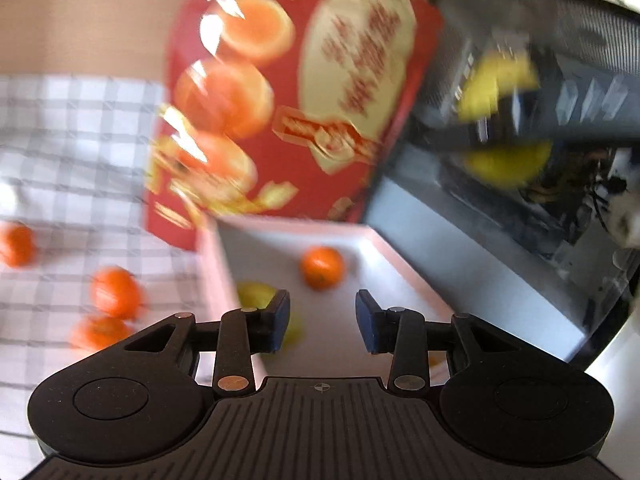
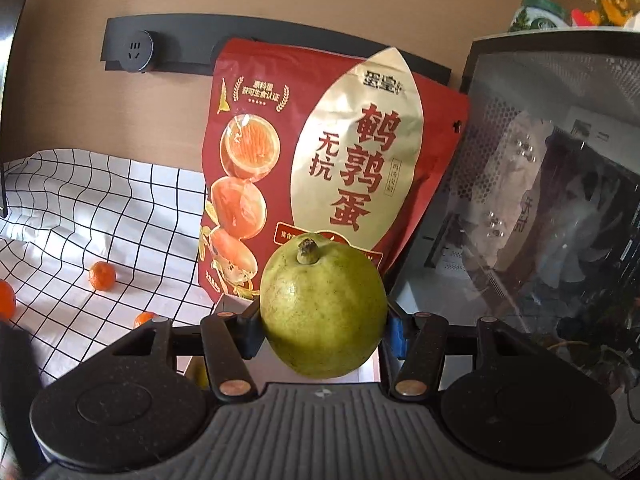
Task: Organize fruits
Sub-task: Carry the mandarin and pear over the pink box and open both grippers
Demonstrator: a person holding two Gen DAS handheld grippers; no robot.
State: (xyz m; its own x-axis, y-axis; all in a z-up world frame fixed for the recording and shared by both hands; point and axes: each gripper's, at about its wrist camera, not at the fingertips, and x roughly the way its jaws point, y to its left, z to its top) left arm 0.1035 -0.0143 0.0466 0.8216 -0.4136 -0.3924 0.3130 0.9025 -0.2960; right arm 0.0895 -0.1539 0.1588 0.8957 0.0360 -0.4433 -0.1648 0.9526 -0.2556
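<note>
Fruits lay in two lots: some already in the shallow white tray (image 1: 404, 276) dead ahead of the left gripper, the rest loose on the checked cloth (image 2: 120, 216) over the counter. The red pouch (image 2: 332, 152) stood upright behind the tray's far edge, a dark mesh-sided case (image 2: 552, 184) close on its right. The green guava (image 2: 322, 308) sat clamped between the pads of the right gripper (image 2: 322, 330), stem end up and tipped away from the camera, carried clear of any surface; the tray's near corner showed just below and beyond it, so the drop would likely lie forward and down. The left gripper (image 1: 323, 318) hung over the tray's near end, jaws parted only narrowly with nothing between them; that view was blurred. In the tray, one tangerine (image 1: 322, 267) lay beyond the left gripper's fingertips, a yellowish fruit (image 1: 256, 294) just behind its left finger. Three more tangerines (image 1: 116, 292) lay on the cloth left of the tray, nearer the left gripper than the right; judged its likely next pick.
</note>
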